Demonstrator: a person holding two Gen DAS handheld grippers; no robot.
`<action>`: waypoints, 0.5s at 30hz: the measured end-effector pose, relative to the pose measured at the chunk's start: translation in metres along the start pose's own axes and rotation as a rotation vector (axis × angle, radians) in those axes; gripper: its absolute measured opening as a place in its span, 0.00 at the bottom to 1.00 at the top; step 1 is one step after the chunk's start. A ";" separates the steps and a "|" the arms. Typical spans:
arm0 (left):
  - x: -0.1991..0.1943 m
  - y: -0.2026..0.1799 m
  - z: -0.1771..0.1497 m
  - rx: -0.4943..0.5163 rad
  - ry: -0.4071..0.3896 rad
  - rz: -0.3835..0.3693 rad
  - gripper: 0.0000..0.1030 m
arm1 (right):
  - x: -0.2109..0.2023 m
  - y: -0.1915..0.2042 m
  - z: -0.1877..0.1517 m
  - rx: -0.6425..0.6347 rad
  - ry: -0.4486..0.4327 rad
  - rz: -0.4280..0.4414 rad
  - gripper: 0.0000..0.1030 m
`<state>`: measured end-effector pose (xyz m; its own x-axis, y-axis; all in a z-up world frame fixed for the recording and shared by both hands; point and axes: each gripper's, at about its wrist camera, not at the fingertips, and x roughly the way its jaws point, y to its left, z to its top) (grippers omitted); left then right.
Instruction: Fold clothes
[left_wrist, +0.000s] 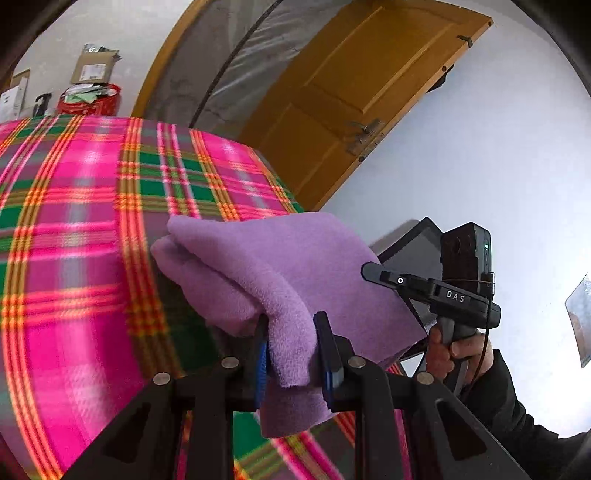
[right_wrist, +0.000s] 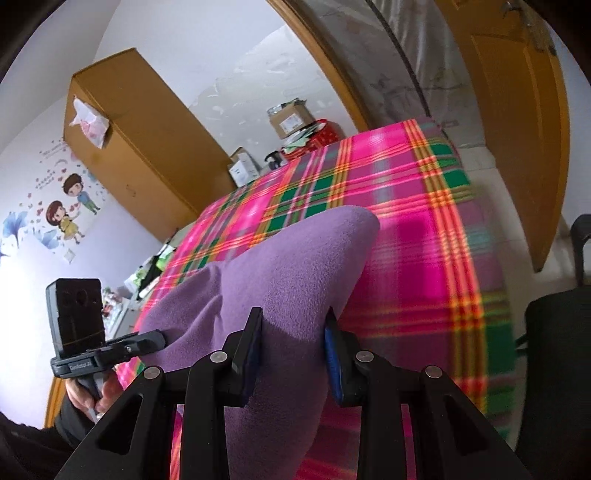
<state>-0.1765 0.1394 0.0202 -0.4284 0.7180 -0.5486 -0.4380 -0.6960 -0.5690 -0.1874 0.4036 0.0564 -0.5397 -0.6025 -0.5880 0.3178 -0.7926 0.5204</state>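
Observation:
A purple fleece cloth (left_wrist: 266, 266) is held folded above a table covered with a pink and green plaid cloth (left_wrist: 74, 221). My left gripper (left_wrist: 295, 354) is shut on one edge of the purple cloth, which bunches between its blue pads. My right gripper (right_wrist: 291, 350) is shut on the other edge of the purple cloth (right_wrist: 280, 273), which drapes down between the fingers. The right gripper's handle and the hand on it show in the left wrist view (left_wrist: 454, 302); the left gripper's handle shows in the right wrist view (right_wrist: 88, 350).
A yellow wooden door (left_wrist: 354, 96) stands open behind the table. Cardboard boxes (left_wrist: 94, 66) and a red container (left_wrist: 88, 99) sit beyond the far edge. A tall yellow cabinet (right_wrist: 136, 136) stands by the wall. A dark chair (right_wrist: 561, 332) is at the right.

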 end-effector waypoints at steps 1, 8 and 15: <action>0.005 -0.001 0.003 0.007 -0.002 0.000 0.23 | 0.001 -0.005 0.003 0.001 0.000 -0.007 0.30; 0.037 0.007 -0.011 -0.006 0.061 0.012 0.23 | 0.016 -0.047 0.009 0.054 0.027 -0.054 0.31; 0.036 0.035 -0.041 -0.139 0.103 0.000 0.26 | 0.016 -0.059 -0.014 0.117 0.021 -0.065 0.39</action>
<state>-0.1751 0.1409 -0.0440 -0.3417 0.7198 -0.6042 -0.3215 -0.6937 -0.6446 -0.2040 0.4390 0.0077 -0.5396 -0.5526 -0.6352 0.1887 -0.8146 0.5485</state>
